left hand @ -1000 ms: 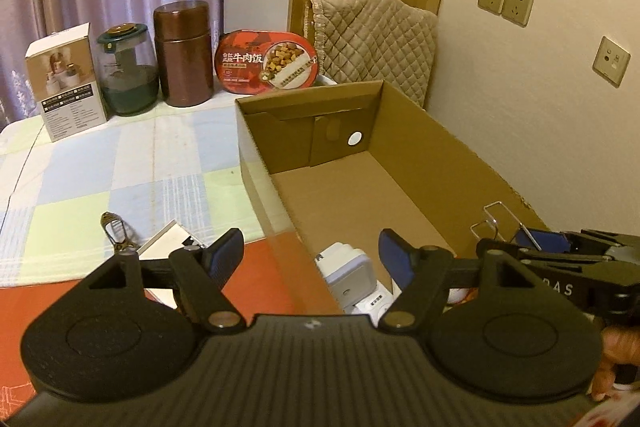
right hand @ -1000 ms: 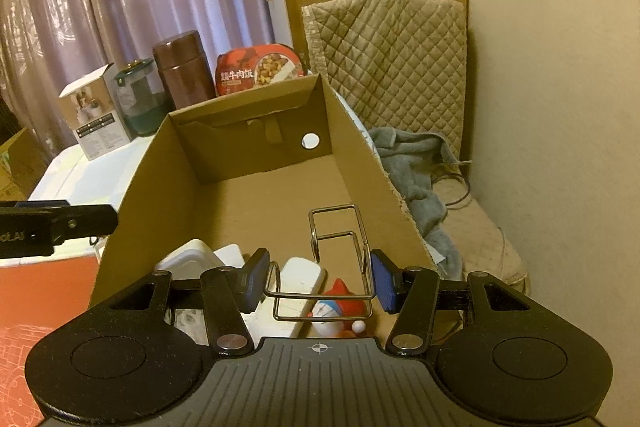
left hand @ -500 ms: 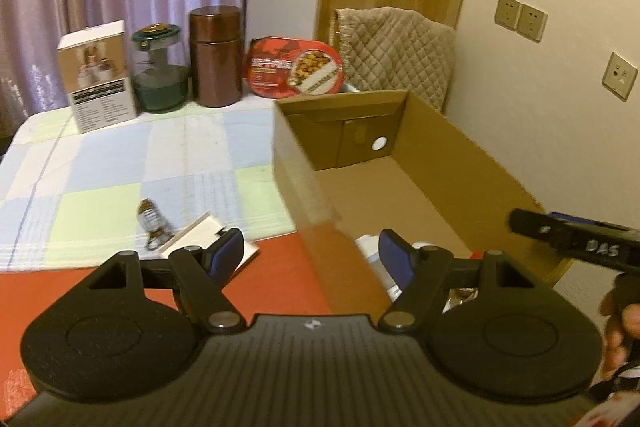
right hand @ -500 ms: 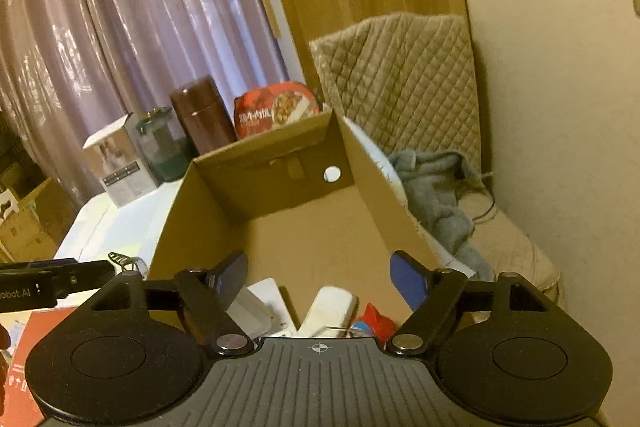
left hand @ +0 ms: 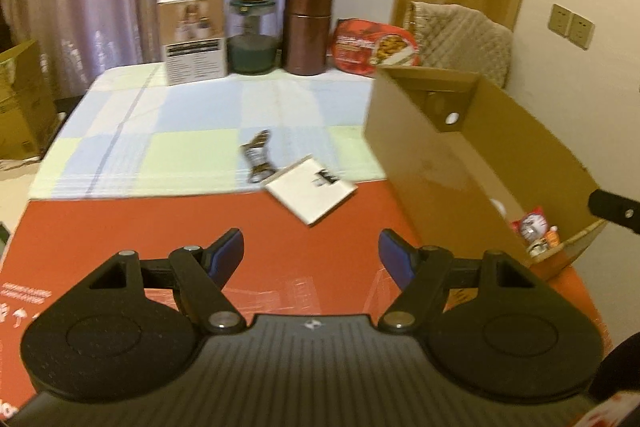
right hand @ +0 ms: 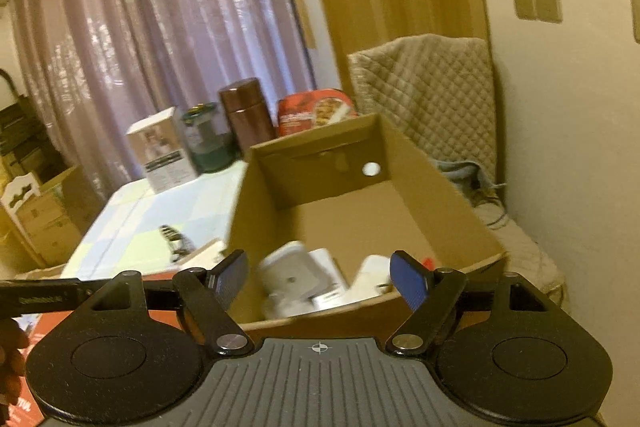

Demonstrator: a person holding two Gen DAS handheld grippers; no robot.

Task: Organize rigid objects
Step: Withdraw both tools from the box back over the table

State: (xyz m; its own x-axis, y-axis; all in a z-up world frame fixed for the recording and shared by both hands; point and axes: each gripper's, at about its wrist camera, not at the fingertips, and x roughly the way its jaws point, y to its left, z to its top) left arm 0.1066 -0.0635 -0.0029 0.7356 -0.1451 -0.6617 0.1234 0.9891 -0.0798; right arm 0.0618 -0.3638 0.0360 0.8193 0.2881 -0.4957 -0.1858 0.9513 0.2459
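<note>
An open cardboard box [left hand: 460,163] stands on the right side of the table. Inside its near end lie a red-and-white figurine [left hand: 534,225] and a white container [right hand: 292,269] among other pale items. A white booklet [left hand: 312,189] and a small metal clip [left hand: 258,157] lie on the table left of the box. My left gripper [left hand: 312,251] hovers open over the red mat [left hand: 120,227], a little short of the booklet, with nothing between its fingers. My right gripper [right hand: 318,273] is open and empty, above the box's [right hand: 320,155] near edge.
Along the table's far edge stand a white product box [left hand: 192,35], a green-lidded glass jar [left hand: 252,39], a brown canister [left hand: 308,29] and a red food bowl [left hand: 374,45]. A quilted chair [right hand: 424,99] sits behind the box. Stacked cartons [left hand: 20,99] stand at the left.
My right gripper opened, let go of the wire rack over the box and drew back and up. My left gripper swung left from the box to above the red mat.
</note>
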